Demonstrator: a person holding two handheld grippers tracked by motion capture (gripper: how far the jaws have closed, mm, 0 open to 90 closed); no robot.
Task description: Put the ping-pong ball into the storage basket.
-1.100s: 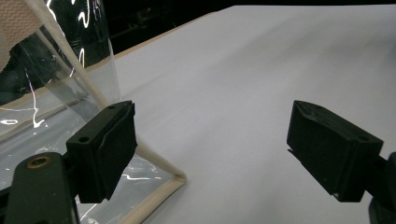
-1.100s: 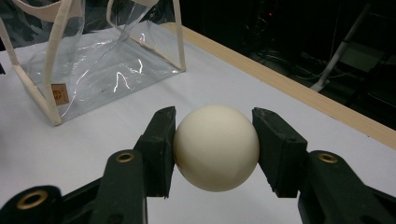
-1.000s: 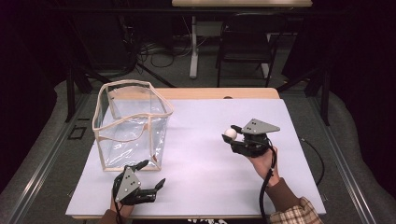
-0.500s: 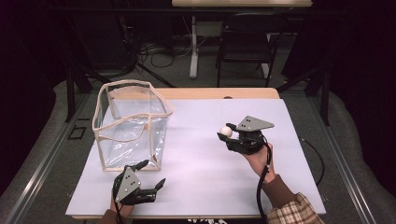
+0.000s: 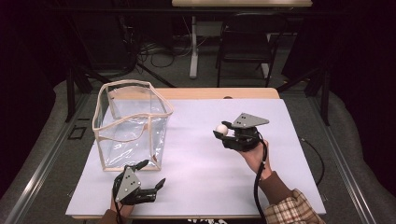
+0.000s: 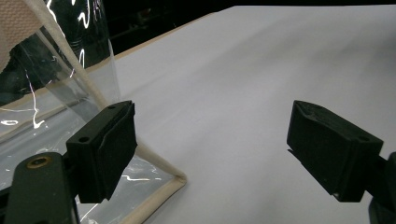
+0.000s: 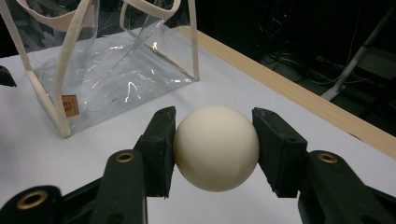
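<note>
A cream ball (image 7: 215, 147) is clamped between the two black jaws of my right gripper (image 7: 214, 149), which is held above the middle of the white table top. From above, the ball (image 5: 222, 129) shows at the tip of that gripper (image 5: 223, 131), pointing left toward a clear plastic bag (image 5: 133, 123) with beige trim that stands open at the table's left. My left gripper (image 5: 152, 175) rests near the front edge, just in front of the bag. Its jaws stand wide apart with nothing between them, and the bag's bottom corner (image 6: 173, 179) lies close by the left jaw.
The white sheet (image 5: 201, 186) covers a wooden table whose bare strip (image 5: 219, 93) runs along the far edge. A black cable (image 5: 258, 186) trails from the right gripper down past the person's plaid sleeve (image 5: 292, 212). Chairs and stands sit in the dark beyond the table.
The right gripper with the ball has drifted left and slightly away from the front edge, toward the bag. The left gripper has stayed where it was.
</note>
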